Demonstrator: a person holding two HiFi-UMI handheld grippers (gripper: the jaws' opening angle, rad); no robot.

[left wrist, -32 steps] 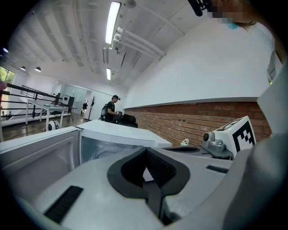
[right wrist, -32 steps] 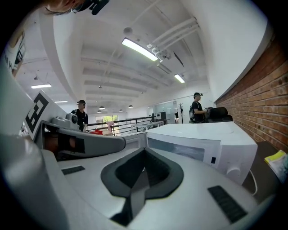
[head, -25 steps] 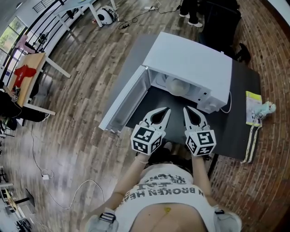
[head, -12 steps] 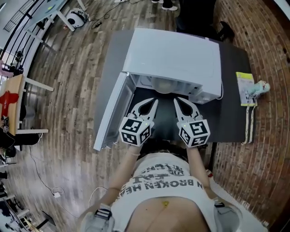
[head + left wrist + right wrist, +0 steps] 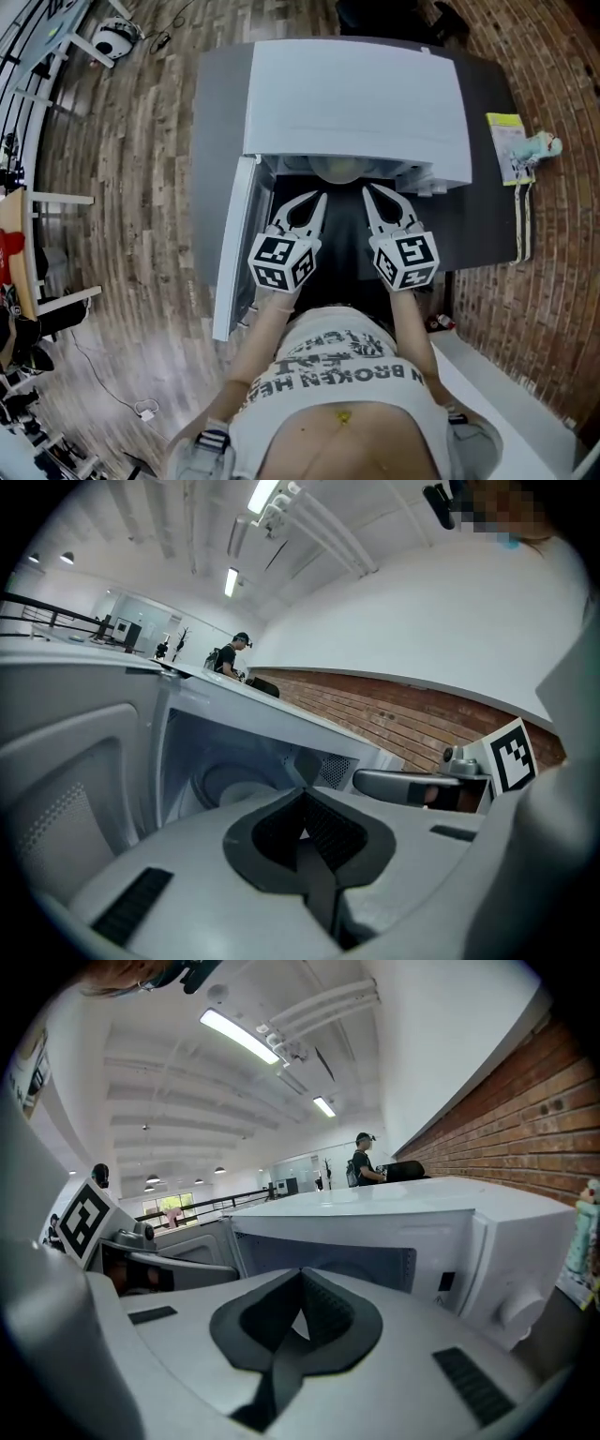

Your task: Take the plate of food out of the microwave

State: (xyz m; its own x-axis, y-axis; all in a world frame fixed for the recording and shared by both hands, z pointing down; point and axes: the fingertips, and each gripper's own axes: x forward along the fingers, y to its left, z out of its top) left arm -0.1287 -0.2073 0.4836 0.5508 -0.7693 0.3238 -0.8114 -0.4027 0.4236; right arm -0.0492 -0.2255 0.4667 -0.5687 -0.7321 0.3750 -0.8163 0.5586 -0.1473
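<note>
The white microwave (image 5: 361,94) stands on a dark table (image 5: 483,220) with its door (image 5: 236,246) swung open to the left. Inside the cavity a pale round plate (image 5: 337,169) shows; in the left gripper view the plate (image 5: 232,785) lies on the cavity floor, its food hard to make out. My left gripper (image 5: 317,199) and right gripper (image 5: 368,192) are side by side just in front of the opening, tips pointing in. Both are shut with nothing between the jaws. In the left gripper view the left gripper (image 5: 302,791) is level with the cavity; in the right gripper view the right gripper (image 5: 301,1274) faces it too.
A yellow-green booklet (image 5: 506,145) and a small toy (image 5: 544,145) lie on the table's right side. The open door juts out past the table's left front. Wooden floor lies to the left, brick paving to the right. A person (image 5: 225,658) stands far behind.
Both grippers have come closer to the microwave opening and now sit squarely in front of it. The jaws have stayed shut.
</note>
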